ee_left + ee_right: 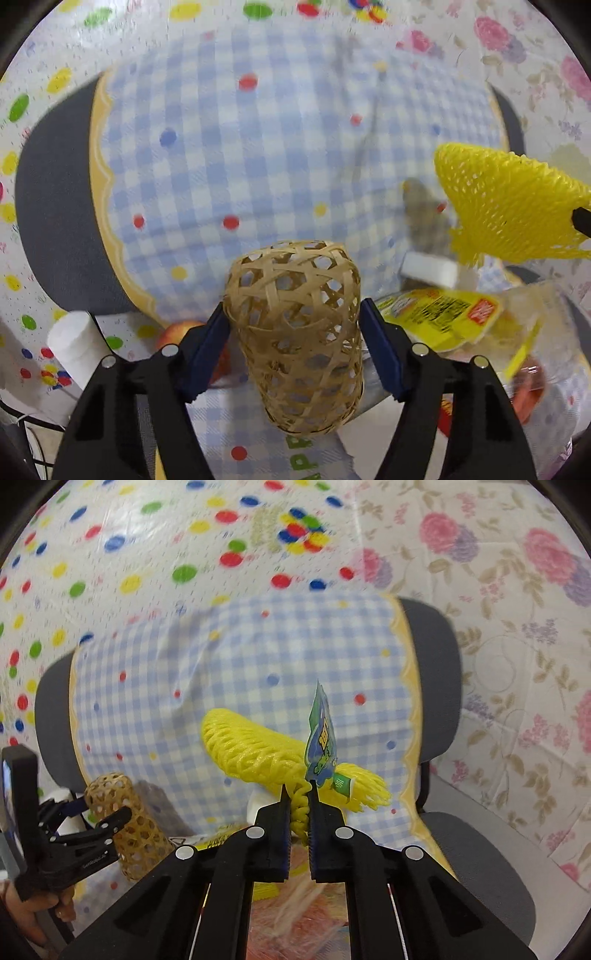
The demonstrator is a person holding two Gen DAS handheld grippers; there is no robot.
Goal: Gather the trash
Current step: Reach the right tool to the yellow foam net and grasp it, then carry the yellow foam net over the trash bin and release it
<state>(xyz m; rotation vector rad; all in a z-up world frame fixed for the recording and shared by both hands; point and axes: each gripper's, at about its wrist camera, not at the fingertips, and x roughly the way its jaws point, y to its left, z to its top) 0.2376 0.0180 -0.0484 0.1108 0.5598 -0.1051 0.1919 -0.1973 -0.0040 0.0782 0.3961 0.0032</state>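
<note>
My left gripper [293, 317] is shut on a woven bamboo basket [295, 332], held lifted with its closed end pointing away; the basket also shows in the right wrist view [125, 819]. My right gripper [297, 794] is shut on a yellow foam fruit net [255, 753] and holds it in the air above the seat; a green and blue wrapper [321, 746] stands against it. The net shows at the right of the left wrist view [509, 199], right of the basket.
A chair with a blue checked cloth [258, 147] over its backrest is ahead. On the seat lie a yellow packet [439, 317], a white block [428, 269], an apple [177, 332], a white cylinder [74, 343] and clear wrappers [532, 332]. Patterned sheets [517, 590] hang behind.
</note>
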